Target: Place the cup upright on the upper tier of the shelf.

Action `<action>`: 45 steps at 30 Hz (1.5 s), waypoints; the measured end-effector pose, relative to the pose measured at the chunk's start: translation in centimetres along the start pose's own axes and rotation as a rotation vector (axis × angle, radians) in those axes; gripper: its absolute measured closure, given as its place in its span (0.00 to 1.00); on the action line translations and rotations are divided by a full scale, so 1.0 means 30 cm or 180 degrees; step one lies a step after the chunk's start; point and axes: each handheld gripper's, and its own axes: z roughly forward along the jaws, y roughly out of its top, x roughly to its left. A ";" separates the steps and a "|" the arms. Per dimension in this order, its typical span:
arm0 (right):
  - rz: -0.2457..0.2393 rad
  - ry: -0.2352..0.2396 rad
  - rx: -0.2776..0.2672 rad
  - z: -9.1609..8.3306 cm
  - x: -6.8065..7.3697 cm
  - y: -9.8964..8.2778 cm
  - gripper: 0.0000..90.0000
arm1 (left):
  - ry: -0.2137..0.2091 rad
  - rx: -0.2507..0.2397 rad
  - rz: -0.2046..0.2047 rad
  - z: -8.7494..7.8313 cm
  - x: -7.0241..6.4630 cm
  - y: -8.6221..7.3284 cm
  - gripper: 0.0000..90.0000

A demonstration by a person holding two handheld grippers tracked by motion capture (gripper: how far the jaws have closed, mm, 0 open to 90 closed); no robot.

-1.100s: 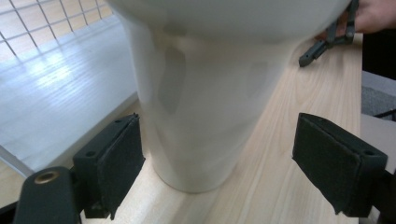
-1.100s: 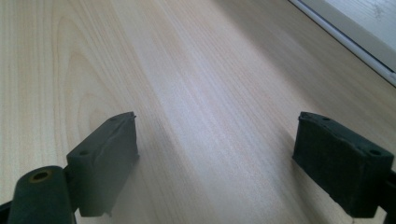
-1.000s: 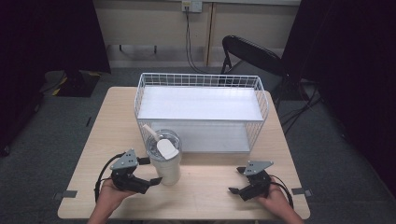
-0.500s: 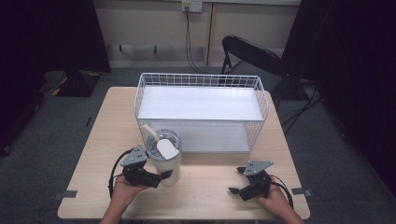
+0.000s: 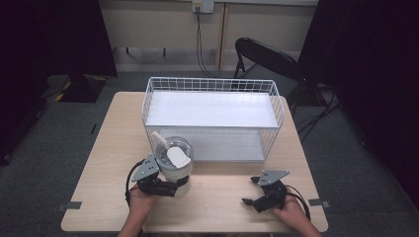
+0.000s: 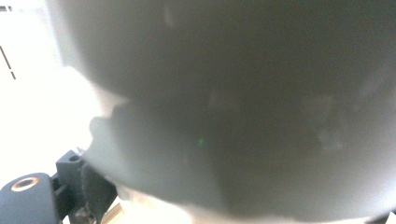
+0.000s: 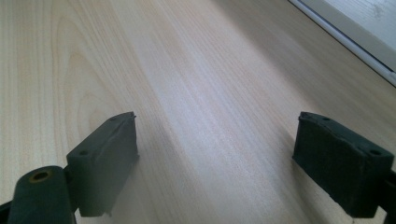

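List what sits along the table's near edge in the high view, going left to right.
Left black two-jaw gripper → clear plastic jar with a white lid flap → bare pale wooden tabletop → right black two-jaw gripper.

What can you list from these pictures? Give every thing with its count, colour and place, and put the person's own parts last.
Light wooden table: one, pale wood, centre of the high view.
White wire basket: one, white, on the far half of the table.
Clear plastic jar with a white lid: one, clear and white, in front of the basket's left end.
Black folding chair: one, black, behind the table at the right.
Left gripper: one, black, around the jar's base; jar fills its view close up.
Right gripper: one, black, jaws open over bare table.
Hands: two, near edge.
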 end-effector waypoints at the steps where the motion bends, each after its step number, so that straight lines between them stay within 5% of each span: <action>1: 0.0000 0.0000 0.0000 0.000 0.000 0.000 0.15 | 0.0005 0.0004 0.0004 -0.001 0.000 0.003 0.10; 7: 0.0001 0.0001 0.0001 0.000 0.000 0.000 0.15 | -0.0085 -0.0053 -0.0156 -0.011 -0.003 0.059 0.10; 11: 0.0001 -0.0002 0.0001 0.000 0.000 0.000 0.15 | -0.0093 -0.0008 -0.0122 -0.022 0.000 0.126 0.10; 22: 0.0004 -0.0003 0.0001 0.000 0.000 0.000 0.15 | -0.0067 0.0123 -0.0202 -0.024 0.014 0.207 0.10; 35: 0.0003 -0.0003 0.0001 0.000 0.000 0.000 0.15 | -0.0105 0.0022 -0.0341 -0.038 0.016 0.314 0.11; 45: 0.0003 -0.0003 0.0001 0.000 0.000 0.000 0.15 | -0.0122 0.0097 -0.0306 -0.045 0.024 0.381 0.11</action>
